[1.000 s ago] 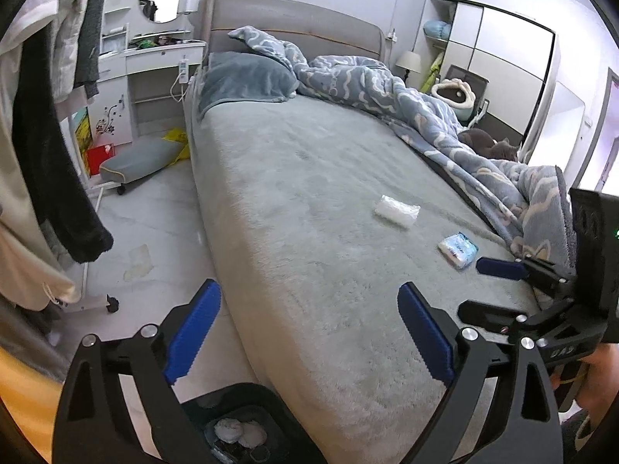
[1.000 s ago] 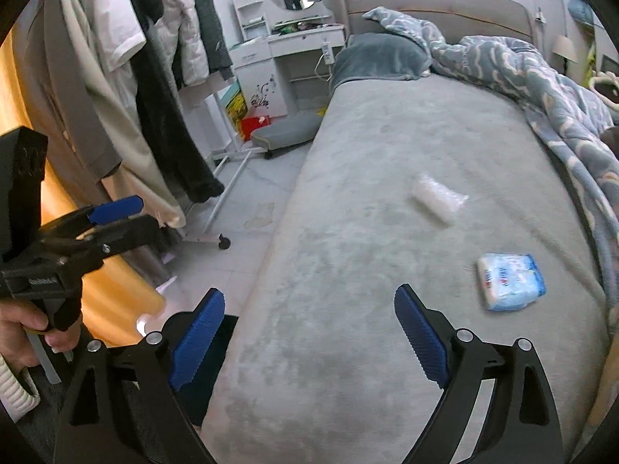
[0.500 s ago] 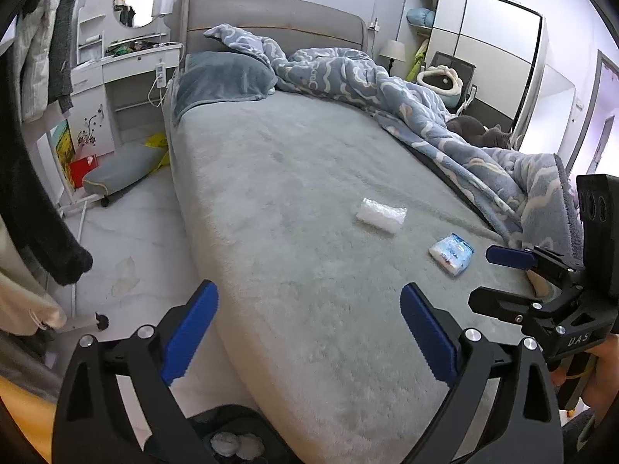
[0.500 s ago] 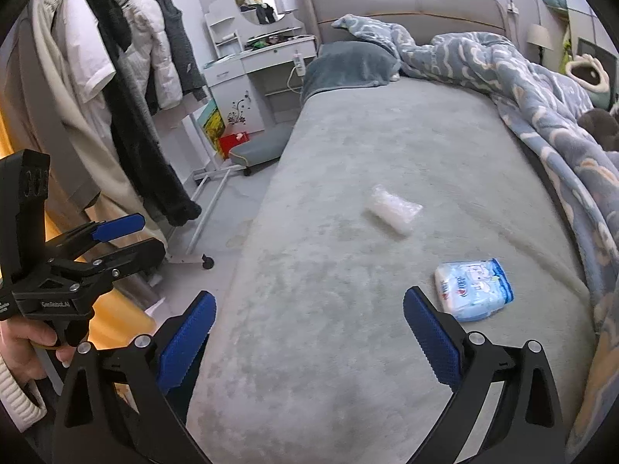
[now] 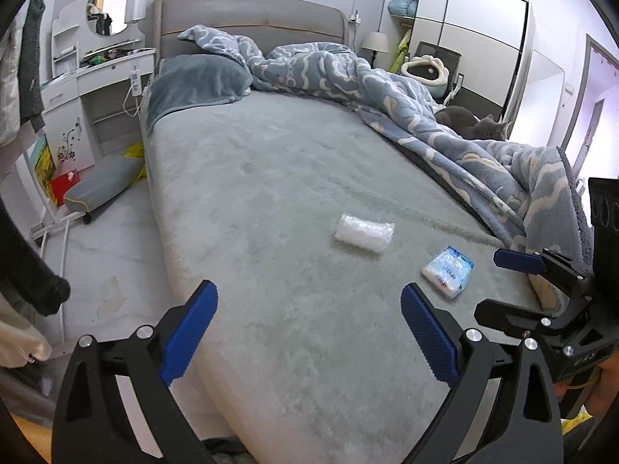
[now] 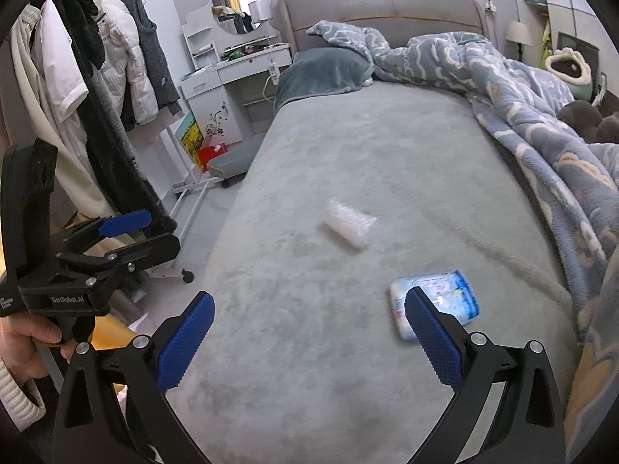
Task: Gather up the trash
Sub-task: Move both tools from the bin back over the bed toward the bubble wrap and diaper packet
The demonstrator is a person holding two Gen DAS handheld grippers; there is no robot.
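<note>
Overhead, grey bed (image 5: 294, 201), clear wrapper (image 5: 364, 231), tissue pack (image 6: 437, 301), perhaps cat (image 5: 470, 125), left claw (image 5: 309, 332) and right claw (image 6: 309, 332) wide, empty.

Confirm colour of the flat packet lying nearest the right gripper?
White packet with blue print, clearest in the right wrist view.

I am viewing a bed (image 5: 294, 201) covered in a grey plush sheet. Lying directly on it are a clear crinkled plastic wrapper (image 5: 364, 232) mid-bed and, near it toward the foot, a blue and white tissue pack (image 5: 448, 270), the two apart. A grey-blue pillow (image 5: 195, 81) is resting at the headboard end. A blue patterned blanket (image 5: 406, 100) is lying bunched along the far side, with a grey cat (image 5: 470, 123) lying against it.
</note>
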